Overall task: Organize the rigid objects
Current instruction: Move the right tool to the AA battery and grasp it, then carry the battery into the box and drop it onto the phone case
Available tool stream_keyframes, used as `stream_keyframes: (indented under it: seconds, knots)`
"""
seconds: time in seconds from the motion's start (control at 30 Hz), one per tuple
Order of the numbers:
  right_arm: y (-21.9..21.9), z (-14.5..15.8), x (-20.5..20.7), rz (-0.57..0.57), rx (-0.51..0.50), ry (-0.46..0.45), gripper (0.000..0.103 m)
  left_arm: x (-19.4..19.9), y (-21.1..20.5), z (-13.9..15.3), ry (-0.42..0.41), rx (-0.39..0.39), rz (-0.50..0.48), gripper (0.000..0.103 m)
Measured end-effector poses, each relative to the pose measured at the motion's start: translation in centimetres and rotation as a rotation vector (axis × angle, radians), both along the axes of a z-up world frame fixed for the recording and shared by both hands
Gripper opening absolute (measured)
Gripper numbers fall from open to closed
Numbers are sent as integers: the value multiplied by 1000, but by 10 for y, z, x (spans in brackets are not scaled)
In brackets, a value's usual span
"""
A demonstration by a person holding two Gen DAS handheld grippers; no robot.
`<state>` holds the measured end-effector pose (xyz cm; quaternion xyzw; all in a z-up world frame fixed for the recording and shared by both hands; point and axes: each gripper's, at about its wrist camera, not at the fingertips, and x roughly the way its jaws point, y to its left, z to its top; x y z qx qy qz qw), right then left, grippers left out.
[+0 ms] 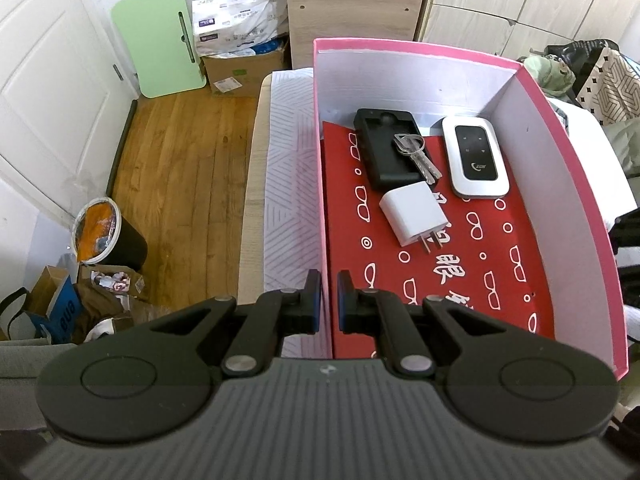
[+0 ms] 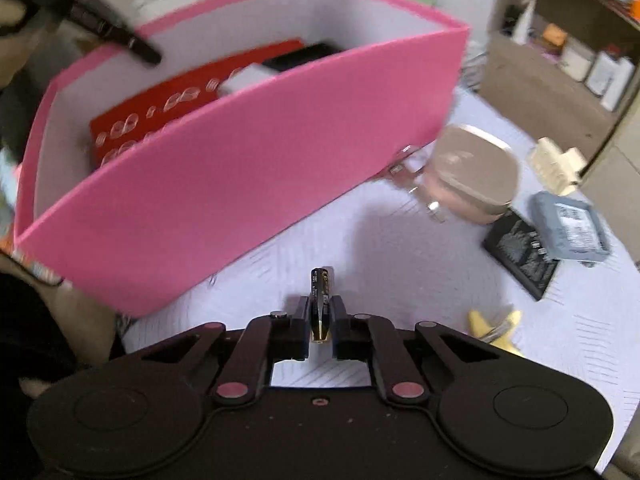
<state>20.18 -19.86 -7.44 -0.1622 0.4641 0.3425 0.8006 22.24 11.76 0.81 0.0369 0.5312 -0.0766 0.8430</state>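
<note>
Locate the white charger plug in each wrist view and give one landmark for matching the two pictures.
Left wrist view: the white charger plug lies just above picture centre, on the red sheet inside the box, prongs toward the camera.
Right wrist view: a blurred white block at upper left, just over the near wall, is probably the same plug.
Shared landmark: the pink box.

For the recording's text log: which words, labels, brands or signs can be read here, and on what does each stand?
"眼": white character on the red patterned sheet lining the pink box; its neighbours are cut off.
Logo on the white pocket router: too small to read surely.
Print on the blue carton on the floor: unclear.
Labels on the white parcel bags: too small.
Gold print on the black battery, label on the grey box: blurred.
</note>
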Motion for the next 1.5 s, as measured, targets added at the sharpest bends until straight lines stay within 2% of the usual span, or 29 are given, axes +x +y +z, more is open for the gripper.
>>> stream_keyframes:
  seconds: [0.1, 0.3, 0.43, 0.57, 0.67, 0.8, 0.93, 1.07, 1.13, 1.23, 1.3, 1.43, 1.5]
  knots:
    - [-9, 18, 0, -54, 49, -41, 11, 0, 0, 0, 0, 2, -1, 8]
    - [-13, 75, -10, -74, 122, -205, 11, -1, 1, 1, -2, 1, -4, 8]
    - [-3, 111, -14, -18, 210, -272, 11, -2, 1, 0, -4, -4, -2, 8]
    - [30, 122, -5, 79, 236, -279, 11, -2, 1, 0, -4, -4, -1, 8]
    - [62, 115, 8, 112, 226, -229, 11, -2, 1, 1, -8, -3, 0, 8]
    - [102, 95, 34, 116, 140, -160, 11, -3, 0, 1, -15, -3, 3, 8]
    - [125, 78, 85, 31, 88, 0, 11, -5, 1, 0, -20, -10, 12, 8]
    - [142, 55, 121, -38, 48, 121, 11, -6, 0, 1, -26, -5, 10, 8]
    - [151, 45, 133, -65, 38, 165, 11, -5, 0, 1, -25, -11, 13, 8]
    - [163, 36, 149, -110, 18, 183, 11, -5, 2, 2, -27, -19, 13, 8]
    - [167, 31, 156, -137, 19, 203, 11, -5, 3, 2, -26, -26, 14, 8]
    - [164, 28, 166, -192, 100, 292, 22, -6, 5, 2, -27, -37, 19, 8]
    - [158, 33, 163, -189, 124, 285, 22, -6, 5, 2, -28, -39, 18, 8]
